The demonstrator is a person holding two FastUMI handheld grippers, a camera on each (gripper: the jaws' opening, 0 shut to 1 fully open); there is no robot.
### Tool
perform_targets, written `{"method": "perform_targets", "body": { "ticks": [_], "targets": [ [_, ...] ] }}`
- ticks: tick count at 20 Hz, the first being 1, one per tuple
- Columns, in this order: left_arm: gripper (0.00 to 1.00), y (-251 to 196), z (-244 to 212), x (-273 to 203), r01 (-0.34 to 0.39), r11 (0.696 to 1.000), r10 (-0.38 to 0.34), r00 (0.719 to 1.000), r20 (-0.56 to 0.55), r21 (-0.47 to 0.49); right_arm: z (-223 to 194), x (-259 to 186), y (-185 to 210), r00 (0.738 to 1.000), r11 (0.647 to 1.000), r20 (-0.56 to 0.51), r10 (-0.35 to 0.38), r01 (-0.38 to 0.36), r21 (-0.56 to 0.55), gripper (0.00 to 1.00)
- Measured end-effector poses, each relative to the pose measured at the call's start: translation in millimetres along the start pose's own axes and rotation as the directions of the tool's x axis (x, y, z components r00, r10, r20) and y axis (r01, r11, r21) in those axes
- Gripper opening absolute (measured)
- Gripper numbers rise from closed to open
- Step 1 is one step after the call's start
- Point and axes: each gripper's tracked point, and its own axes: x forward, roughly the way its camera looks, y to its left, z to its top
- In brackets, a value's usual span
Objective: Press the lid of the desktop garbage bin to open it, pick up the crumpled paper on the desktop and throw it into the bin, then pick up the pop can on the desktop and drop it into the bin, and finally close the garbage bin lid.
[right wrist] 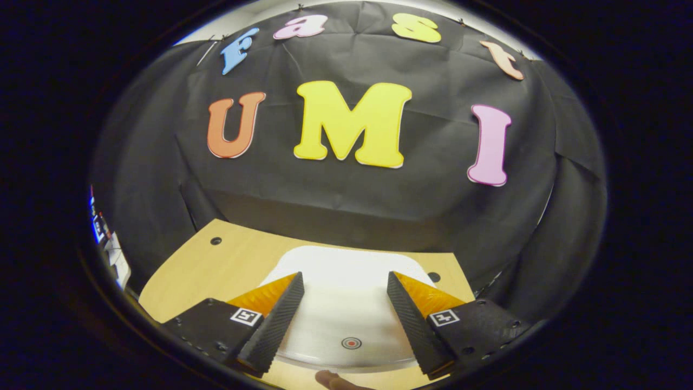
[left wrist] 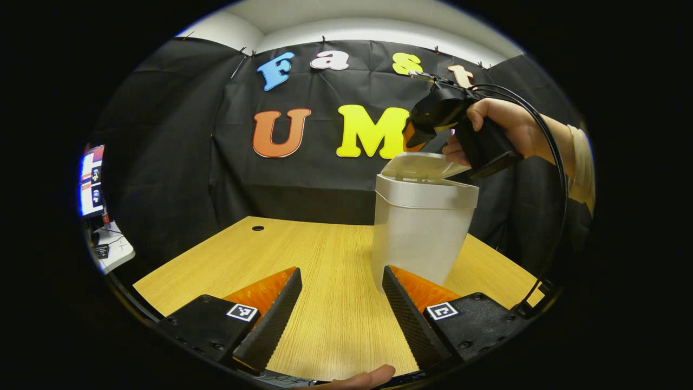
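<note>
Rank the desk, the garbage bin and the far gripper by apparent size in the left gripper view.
1. desk
2. garbage bin
3. right gripper, though it is partly hidden behind the bin lid.

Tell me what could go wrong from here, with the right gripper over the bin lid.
1. The lid sits partly raised; pressing away from its red dot may not latch it.
2. The right gripper is open, so a finger could catch the lid's edge.
3. The bin stands unheld, with the left gripper open short of it; a push could tip it.
</note>
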Motion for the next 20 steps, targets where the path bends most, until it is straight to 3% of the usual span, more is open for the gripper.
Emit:
{"method": "perform_targets", "body": {
  "ticks": [3, 8, 10, 12, 15, 20],
  "targets": [
    [0.97, -3, -1, -1, 0.011, 1.0, -0.011, 1.0, -0.002, -0.004, -20, 4, -1, 0.998, 1.0, -0.069, -0.009, 0.007, -0.026, 0.99],
    [0.97, 2, 2, -3, -0.002, 1.0, 0.002, 1.0, -0.002, -0.006, -25, -8, -4, 0.998, 0.999, -0.065, 0.003, -0.005, -0.038, 1.0],
    [0.97, 3, 0, -2, -0.004, 1.0, 0.004, 1.0, -0.007, -0.006, -36, -17, -9, 0.998, 1.0, -0.067, 0.013, -0.013, 0.01, 0.98],
    [0.97, 4, -1, -3, -0.01, 1.0, 0.01, 1.0, -0.013, -0.002, -42, -19, -8, 0.999, 0.997, -0.022, 0.044, -0.043, 0.061, 0.96],
    [0.97, 8, 0, -4, -0.024, 1.0, 0.025, 1.0, -0.016, 0.005, -47, -19, -9, 0.995, 0.996, 0.067, 0.073, -0.076, 0.049, 0.99],
    [0.97, 4, 0, -5, -0.034, 0.999, 0.034, 0.999, -0.007, 0.035, -49, -16, -9, 0.99, 0.993, 0.113, 0.088, -0.096, 0.068, 0.99]
  ]
}}
